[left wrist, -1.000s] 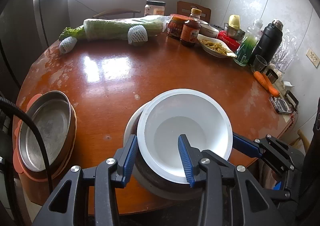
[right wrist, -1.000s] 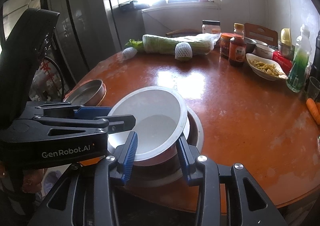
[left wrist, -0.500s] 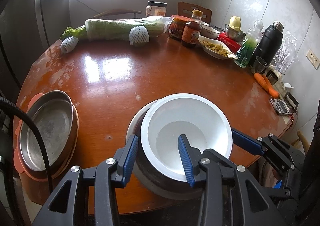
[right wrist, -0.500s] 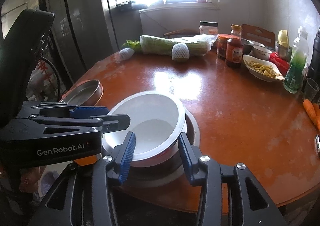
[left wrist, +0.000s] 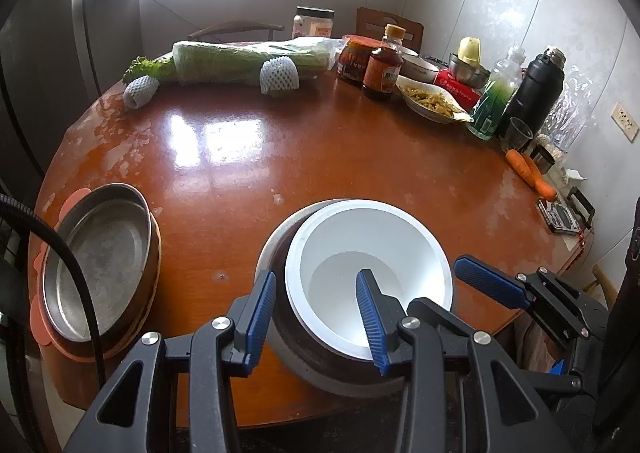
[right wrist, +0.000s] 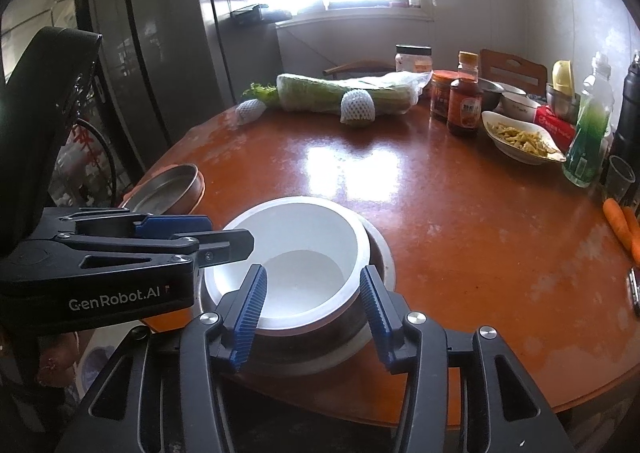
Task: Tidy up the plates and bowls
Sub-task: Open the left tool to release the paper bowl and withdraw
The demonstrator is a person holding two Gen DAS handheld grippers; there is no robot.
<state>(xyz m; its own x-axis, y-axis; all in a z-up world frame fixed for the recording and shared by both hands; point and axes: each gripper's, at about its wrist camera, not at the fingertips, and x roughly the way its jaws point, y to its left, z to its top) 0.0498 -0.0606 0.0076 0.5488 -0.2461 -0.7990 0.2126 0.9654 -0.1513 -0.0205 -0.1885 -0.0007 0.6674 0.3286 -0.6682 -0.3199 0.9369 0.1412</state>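
Round table [left wrist: 280, 141]: your right gripper [right wrist: 312, 317] has just been spreading off the white bowl [left wrist: 372, 253]; left gripper [left wrist: 316, 317] pinches bowls' rims, so release slowly, lift straight.

Two carrots [left wrist: 530, 173], two netted fruits [left wrist: 279, 76], one white bowl [left wrist: 370, 259].

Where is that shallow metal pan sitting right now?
In the left wrist view the metal pan sits at the table's near left edge on an orange mat, left of the white bowl.
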